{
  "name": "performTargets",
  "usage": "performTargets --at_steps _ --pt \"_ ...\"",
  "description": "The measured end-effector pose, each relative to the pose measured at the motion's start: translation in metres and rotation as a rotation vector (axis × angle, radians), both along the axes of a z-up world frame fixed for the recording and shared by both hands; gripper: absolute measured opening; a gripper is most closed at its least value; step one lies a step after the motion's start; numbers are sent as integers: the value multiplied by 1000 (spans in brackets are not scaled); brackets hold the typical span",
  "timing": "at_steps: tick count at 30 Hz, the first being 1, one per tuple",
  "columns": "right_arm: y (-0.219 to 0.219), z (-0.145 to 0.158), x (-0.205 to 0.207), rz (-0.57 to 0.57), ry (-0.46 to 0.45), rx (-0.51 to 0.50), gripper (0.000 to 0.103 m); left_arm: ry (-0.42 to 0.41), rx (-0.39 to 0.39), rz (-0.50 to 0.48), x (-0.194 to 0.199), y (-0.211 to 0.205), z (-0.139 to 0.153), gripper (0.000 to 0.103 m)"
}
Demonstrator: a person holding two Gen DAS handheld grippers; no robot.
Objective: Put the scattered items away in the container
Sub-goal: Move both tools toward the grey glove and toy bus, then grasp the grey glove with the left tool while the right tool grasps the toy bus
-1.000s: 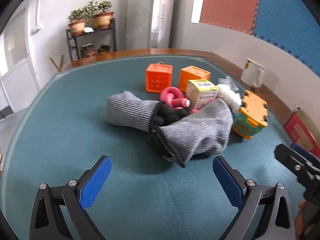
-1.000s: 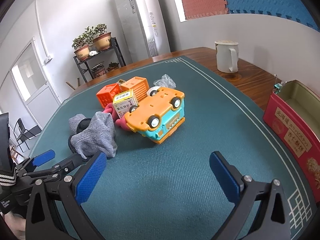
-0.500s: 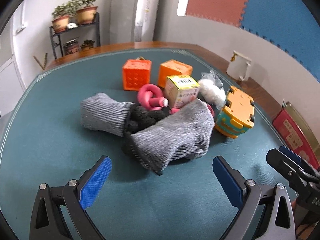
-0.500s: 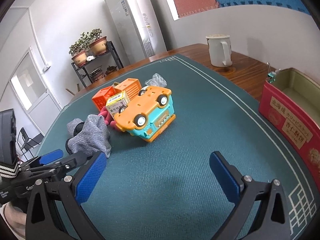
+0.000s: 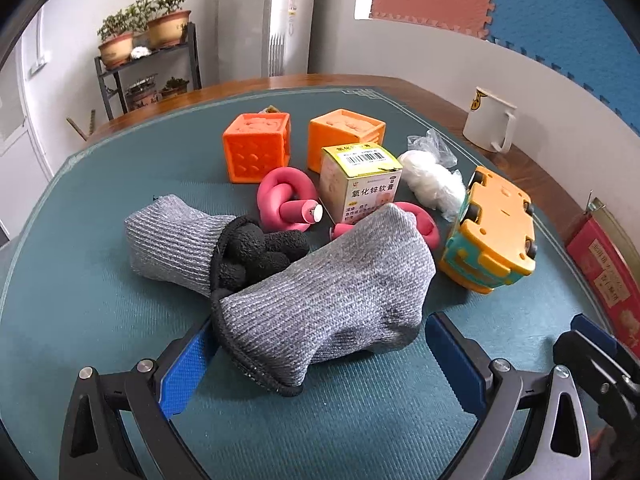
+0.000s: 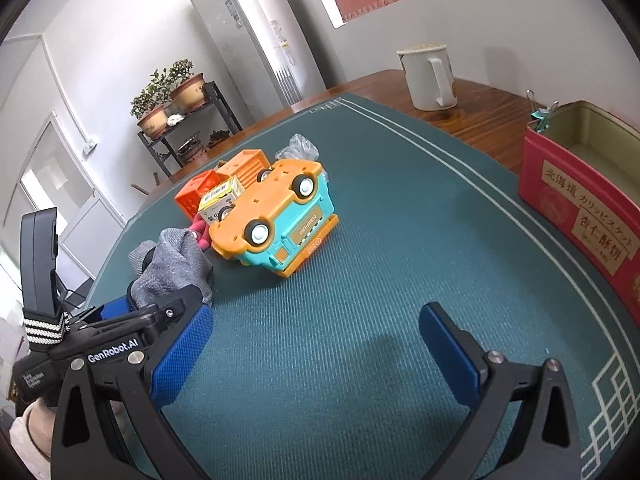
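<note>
Glove first in line for the red tin

Scattered items are gathered in a loose pile near the middle of the green mat point(image 5: 80, 320): two grey gloves, a pink knotted toy point(image 5: 286, 200), two orange cubes, a small carton point(image 5: 360, 180), a white plastic bag point(image 5: 434, 180) and an overturned toy car point(image 6: 276, 220). The nearer grey glove point(image 5: 328, 296) is flanked by the left gripper point(image 5: 316, 360), whose blue pads are spread wide, one at the cuff and one at the far side; no pinch has been made yet. The second glove point(image 5: 172, 240) lies just behind, with dark fingers touching the first.

The container, a red tin point(image 6: 580, 208) with its lid off, is set at the right edge of the mat, well apart from the pile, and appears empty as far as can be seen. The right gripper point(image 6: 316, 348) is held open over bare mat, with nothing between its pads.

The step in hand is judged to be the approach to the first glove. Next, the pads would need to be lowered and closed on the soft knit, enough fabric being gathered that it does not slip, before it is carried across to the tin.
</note>
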State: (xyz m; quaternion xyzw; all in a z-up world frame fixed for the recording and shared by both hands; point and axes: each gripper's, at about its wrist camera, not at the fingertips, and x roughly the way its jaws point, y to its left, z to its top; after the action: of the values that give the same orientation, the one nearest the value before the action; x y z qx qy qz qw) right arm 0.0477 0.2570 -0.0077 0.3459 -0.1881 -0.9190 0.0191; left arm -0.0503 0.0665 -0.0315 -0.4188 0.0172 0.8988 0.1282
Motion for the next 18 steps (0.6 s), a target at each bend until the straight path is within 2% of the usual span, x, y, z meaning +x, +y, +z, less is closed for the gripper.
performTargets --at_steps 4,10,12,15,16,18 --pt "-1 0 -2 -7 -11 17 103 -13 22 24 -5 -5 -8 102" --pt "-1 0 -4 -16 -16 34 103 -46 76 46 -9 -17 -11 90" --pt "-4 4 -7 3 -25 26 103 -47 88 51 -6 -21 -9 83" --pt "-12 18 -15 32 -21 30 103 -33 125 54 1 -29 1 68" --pt "-14 23 -17 36 -16 37 103 -24 137 50 5 -31 5 57" --pt "-20 34 -27 32 -20 65 103 10 148 43 12 -34 16 48"
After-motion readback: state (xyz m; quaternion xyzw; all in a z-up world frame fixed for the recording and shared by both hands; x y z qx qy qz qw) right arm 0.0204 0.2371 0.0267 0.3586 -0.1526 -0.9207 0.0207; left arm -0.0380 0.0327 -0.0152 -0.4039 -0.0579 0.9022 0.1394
